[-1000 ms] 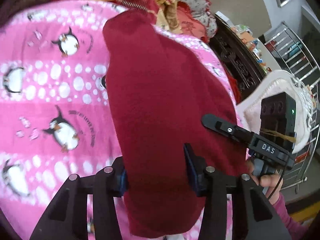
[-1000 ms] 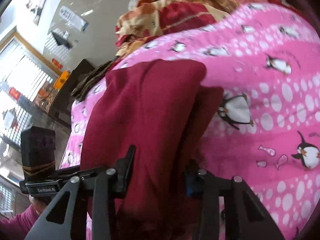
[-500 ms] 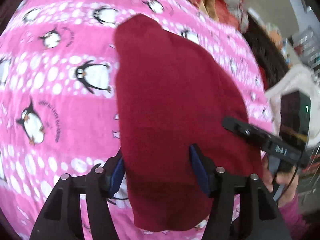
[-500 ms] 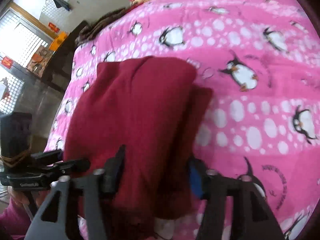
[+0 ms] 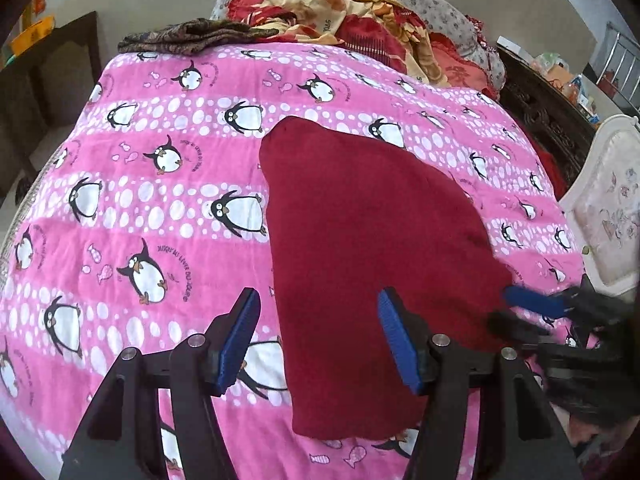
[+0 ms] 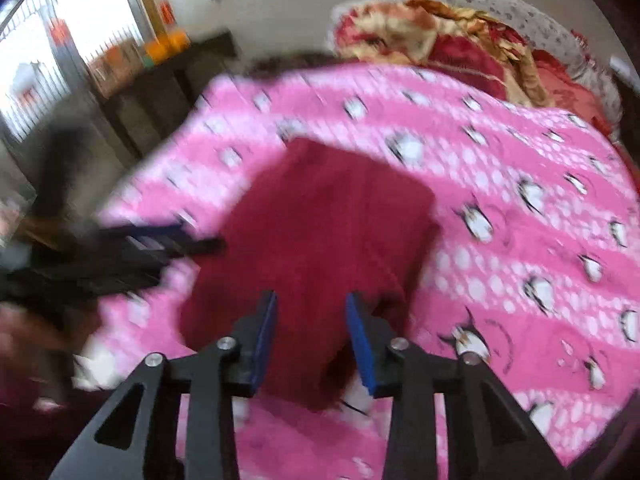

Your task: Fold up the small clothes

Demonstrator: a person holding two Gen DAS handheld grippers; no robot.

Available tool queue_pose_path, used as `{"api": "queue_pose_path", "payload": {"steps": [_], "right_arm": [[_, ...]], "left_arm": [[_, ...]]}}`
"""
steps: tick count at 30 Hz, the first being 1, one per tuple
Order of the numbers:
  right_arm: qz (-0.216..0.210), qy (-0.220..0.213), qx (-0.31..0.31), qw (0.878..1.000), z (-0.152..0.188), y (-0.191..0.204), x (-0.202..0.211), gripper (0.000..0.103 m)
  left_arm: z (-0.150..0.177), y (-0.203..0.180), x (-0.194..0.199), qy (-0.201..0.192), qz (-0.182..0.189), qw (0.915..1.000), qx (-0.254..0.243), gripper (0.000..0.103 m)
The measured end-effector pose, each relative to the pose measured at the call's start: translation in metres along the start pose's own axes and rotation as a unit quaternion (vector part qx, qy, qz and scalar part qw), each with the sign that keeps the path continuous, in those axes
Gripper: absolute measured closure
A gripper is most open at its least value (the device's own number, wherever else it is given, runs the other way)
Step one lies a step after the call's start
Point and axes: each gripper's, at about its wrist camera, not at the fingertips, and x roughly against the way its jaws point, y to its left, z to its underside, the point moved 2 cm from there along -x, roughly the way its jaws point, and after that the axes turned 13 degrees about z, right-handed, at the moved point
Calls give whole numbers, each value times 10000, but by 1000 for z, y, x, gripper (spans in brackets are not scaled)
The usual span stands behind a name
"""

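Note:
A dark red garment [image 5: 360, 240] lies folded flat on the pink penguin blanket [image 5: 160, 208]. My left gripper [image 5: 318, 340] hovers over the garment's near end, open, with no cloth pinched between its blue pads [image 5: 396, 340]. The right gripper [image 5: 532, 308] shows blurred at the garment's right edge. In the blurred right wrist view the right gripper [image 6: 313, 336] hangs above the near end of the red garment [image 6: 320, 220], its jaws closing with a gap left and no cloth gripped between them. The left gripper [image 6: 160, 240] is a dark smear at the left.
A heap of red-and-gold bedding [image 5: 360, 12] and a brown patterned cloth [image 5: 188, 36] lie at the blanket's far edge. Dark wooden furniture [image 5: 548, 120] and a white padded frame [image 5: 608, 200] stand to the right. Another dark cabinet [image 5: 52, 72] stands at the left.
Both grippers let go of the red garment and drew back from it. It now lies flat on the blanket. The left jaws stand wider; the right jaws opened, then narrowed.

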Motion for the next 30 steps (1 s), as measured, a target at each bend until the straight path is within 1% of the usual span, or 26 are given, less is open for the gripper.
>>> {"api": "queue_pose_path", "payload": {"steps": [1, 2, 3, 4, 5, 7, 10, 12, 13, 15, 17, 20, 24, 27, 30], "right_arm": [[234, 134, 5, 9996, 8, -2, -12, 71], [271, 250, -92, 9993, 17, -5, -20, 71], [222, 358, -296, 9987, 25, -9, -28, 71], [192, 315, -390, 9986, 29, -11, -29, 71], [180, 231, -393, 9988, 30, -12, -26, 71], [115, 290, -426, 9986, 29, -14, -19, 70], [-75, 251, -729, 9970, 25, -21, -4, 64], [-98, 76, -930, 9956, 17, -24, 12, 51], [-86, -17, -975, 9952, 14, -23, 18, 48], [-30, -205, -1071, 9940, 9, -23, 28, 39], [21, -277, -1145, 9930, 5, -21, 33, 35], [119, -322, -1188, 9923, 1, -16, 36, 33], [267, -426, -1231, 9911, 3, -11, 42, 28], [323, -464, -1219, 9909, 8, -6, 43, 27], [269, -444, -1238, 9910, 14, -2, 44, 26]], "left_arm": [[3, -1, 2, -44, -11, 10000, -4, 61], [4, -2, 3, -96, -44, 9999, -16, 61], [6, -3, 5, -167, -101, 9998, -46, 61], [6, -5, 8, -240, -143, 9996, -87, 61], [6, -6, 10, -280, -152, 9994, -109, 61], [5, -11, 18, -400, -132, 9990, -159, 61], [2, -18, 30, -632, -178, 9975, -259, 61], [0, -23, 38, -772, -211, 9963, -300, 61], [0, -25, 42, -838, -226, 9957, -325, 61], [-1, -30, 51, -975, -309, 9939, -422, 61], [0, -34, 60, -1165, -383, 9911, -521, 61], [3, -39, 75, -1478, -553, 9853, -647, 61], [9, -42, 93, -1801, -735, 9782, -722, 61], [15, -43, 99, -1867, -796, 9765, -726, 61], [21, -44, 100, -1833, -845, 9766, -748, 61]]}}
